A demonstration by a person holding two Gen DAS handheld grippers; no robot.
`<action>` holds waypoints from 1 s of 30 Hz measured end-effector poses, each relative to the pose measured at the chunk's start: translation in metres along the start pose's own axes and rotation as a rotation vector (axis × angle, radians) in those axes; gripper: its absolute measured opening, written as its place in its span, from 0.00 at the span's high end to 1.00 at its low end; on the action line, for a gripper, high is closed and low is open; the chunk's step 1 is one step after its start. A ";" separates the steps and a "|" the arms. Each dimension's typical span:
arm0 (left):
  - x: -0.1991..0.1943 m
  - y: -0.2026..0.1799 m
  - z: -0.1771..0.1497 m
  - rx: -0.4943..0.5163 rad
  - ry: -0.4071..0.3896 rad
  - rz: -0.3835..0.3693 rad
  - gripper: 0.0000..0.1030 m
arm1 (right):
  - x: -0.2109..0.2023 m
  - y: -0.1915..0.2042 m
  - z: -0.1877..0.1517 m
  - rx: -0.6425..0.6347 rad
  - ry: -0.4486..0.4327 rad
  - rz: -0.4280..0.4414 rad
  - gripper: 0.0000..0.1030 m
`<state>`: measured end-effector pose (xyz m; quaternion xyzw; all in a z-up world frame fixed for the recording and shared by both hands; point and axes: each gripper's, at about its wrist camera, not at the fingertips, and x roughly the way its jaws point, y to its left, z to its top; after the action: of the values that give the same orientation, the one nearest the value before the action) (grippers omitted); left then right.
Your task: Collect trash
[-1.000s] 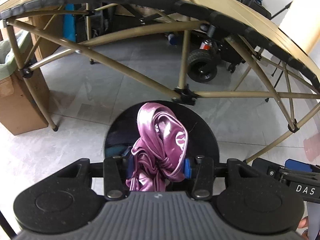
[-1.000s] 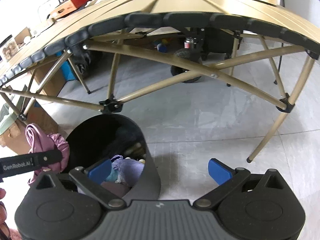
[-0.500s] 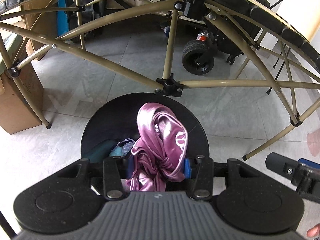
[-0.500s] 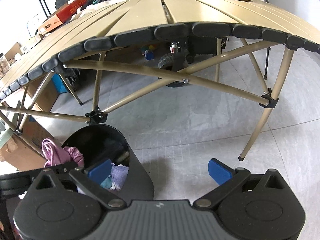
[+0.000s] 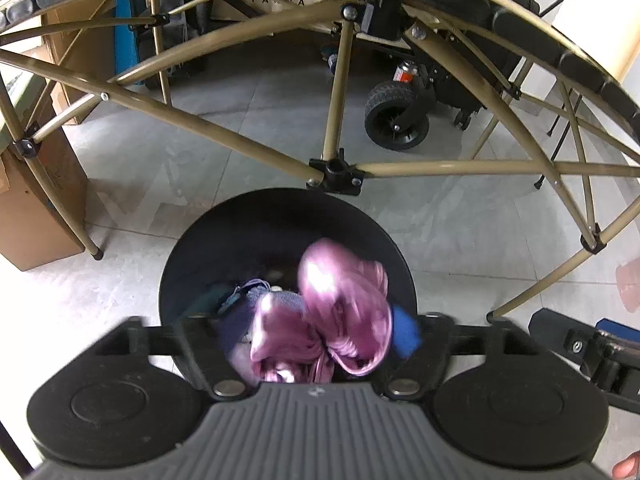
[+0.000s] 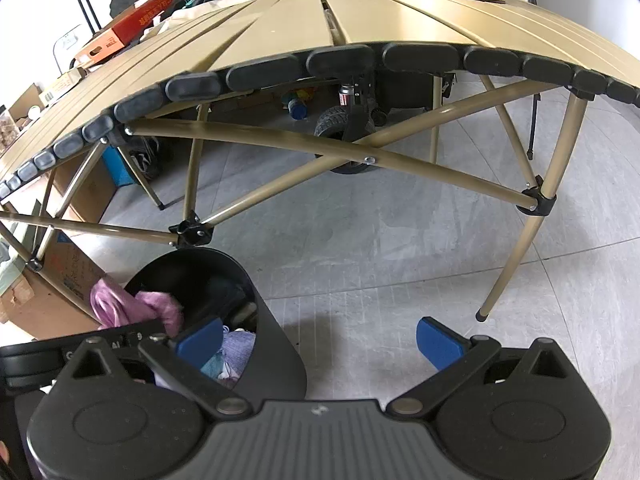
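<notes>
Grey floor is carrying the bin (image 5: 384,248); my left fingers (image 5: 406,330) are opening over it, dropping the cloth (image 5: 336,312) in; right fingers (image 6: 438,342) are hanging open, empty.

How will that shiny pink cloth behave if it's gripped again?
Probably floppy: the pink cloth bunches in soft folds over the black bin. Its glossy sheen suggests it is slippery. Likely light, since it crumples between the opening jaws of the left gripper.

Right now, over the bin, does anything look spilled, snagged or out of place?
Nothing spilled. The left gripper is opening and the pink satin cloth is blurred between its fingers, above the black bin. In the right wrist view part of the cloth drapes over the bin's near-left rim, so it may not drop fully inside.
</notes>
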<state>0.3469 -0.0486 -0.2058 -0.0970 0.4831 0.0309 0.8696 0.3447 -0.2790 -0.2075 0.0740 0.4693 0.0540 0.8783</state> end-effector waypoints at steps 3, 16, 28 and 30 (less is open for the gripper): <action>-0.006 0.003 0.001 -0.023 -0.042 0.038 0.00 | 0.000 0.000 0.000 0.000 0.000 0.000 0.00; -0.013 0.016 0.005 -0.019 -0.069 0.069 0.00 | -0.003 0.003 0.002 -0.006 -0.007 0.011 0.00; -0.083 0.038 0.003 -0.068 -0.226 -0.049 0.00 | -0.055 0.021 0.008 -0.036 -0.111 0.085 0.00; -0.096 0.042 0.001 -0.078 -0.253 -0.018 0.00 | -0.071 0.023 0.007 -0.032 -0.138 0.109 0.00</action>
<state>0.2902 -0.0038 -0.1297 -0.1307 0.3670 0.0537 0.9194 0.3101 -0.2687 -0.1417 0.0888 0.4018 0.1038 0.9055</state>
